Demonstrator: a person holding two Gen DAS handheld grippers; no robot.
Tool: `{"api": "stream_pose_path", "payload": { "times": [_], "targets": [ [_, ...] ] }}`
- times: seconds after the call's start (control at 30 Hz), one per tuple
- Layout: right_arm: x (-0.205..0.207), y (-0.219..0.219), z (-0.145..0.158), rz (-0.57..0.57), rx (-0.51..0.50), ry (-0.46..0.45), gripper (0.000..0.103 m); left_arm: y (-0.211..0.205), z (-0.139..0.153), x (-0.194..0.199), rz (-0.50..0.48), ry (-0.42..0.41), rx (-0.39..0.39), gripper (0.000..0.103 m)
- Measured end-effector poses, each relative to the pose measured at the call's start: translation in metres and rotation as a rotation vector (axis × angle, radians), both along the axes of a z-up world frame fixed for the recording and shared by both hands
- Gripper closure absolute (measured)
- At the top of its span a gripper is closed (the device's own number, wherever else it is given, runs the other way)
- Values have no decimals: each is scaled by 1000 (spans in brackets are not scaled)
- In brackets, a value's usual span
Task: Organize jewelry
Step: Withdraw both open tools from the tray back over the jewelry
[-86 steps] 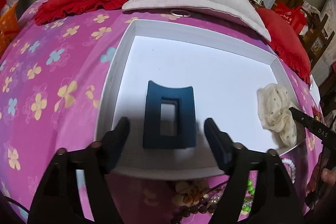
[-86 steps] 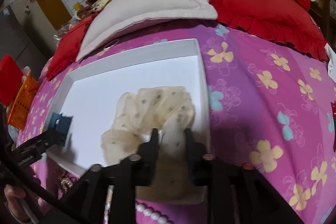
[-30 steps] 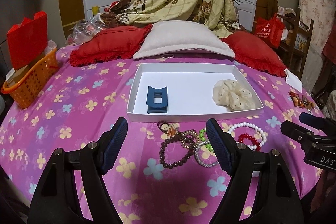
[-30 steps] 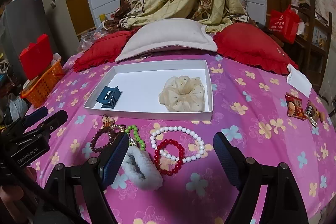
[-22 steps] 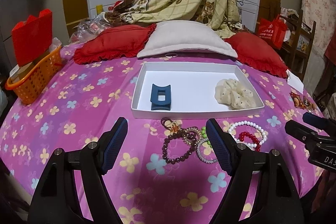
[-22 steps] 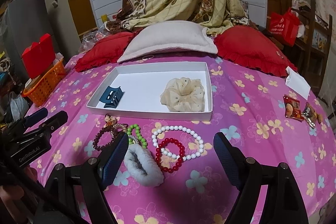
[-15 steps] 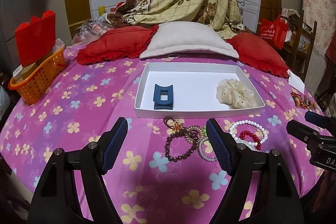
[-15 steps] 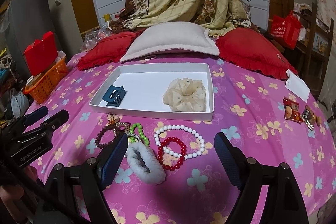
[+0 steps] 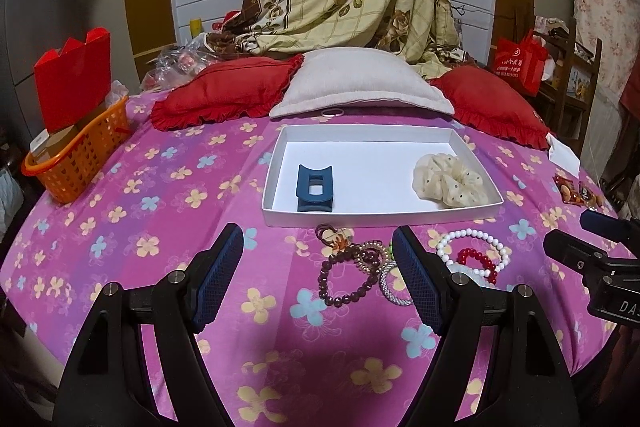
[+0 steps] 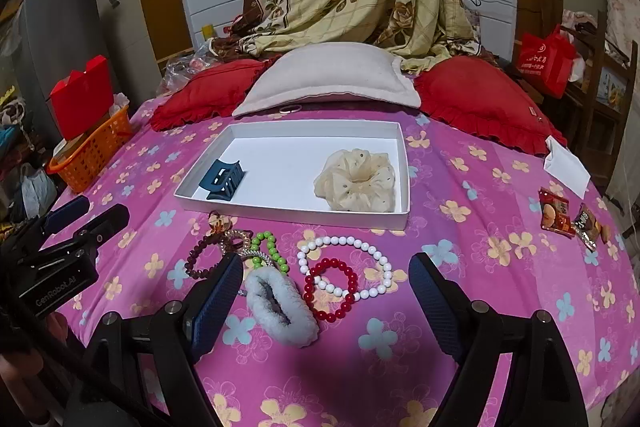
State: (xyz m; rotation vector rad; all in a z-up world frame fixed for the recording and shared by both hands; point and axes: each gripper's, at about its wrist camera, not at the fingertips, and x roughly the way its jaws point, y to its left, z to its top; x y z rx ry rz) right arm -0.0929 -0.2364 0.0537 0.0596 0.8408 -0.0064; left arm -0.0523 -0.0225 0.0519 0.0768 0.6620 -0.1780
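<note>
A white tray lies on the pink flowered bedspread. In it rest a blue hair claw at the left and a cream scrunchie at the right. In front of the tray lie a white bead bracelet, a red bead bracelet, a green bead bracelet, a dark bead bracelet and a fluffy grey scrunchie. My left gripper hangs open above the near bedspread, holding nothing. My right gripper is open over the bracelets, also holding nothing.
An orange basket with a red box stands at the bed's left edge. Red cushions and a grey pillow line the back. Snack packets and a white paper lie at the right.
Both grippers have let go of the claw and scrunchie and pulled back from the tray, leaving them inside. Over the last second both views drifted only slightly.
</note>
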Motion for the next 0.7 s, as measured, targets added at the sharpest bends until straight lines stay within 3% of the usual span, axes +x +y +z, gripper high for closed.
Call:
{"api": "stream_pose_path", "payload": {
  "times": [0.53,0.7],
  "targets": [
    [1,-4,-7,1,8,27,20,0,-2,2,-8,15,12,26],
    [2,-9,-17,19,22,55,20,8,-11,9,-25,69,-28,25]
  ]
}}
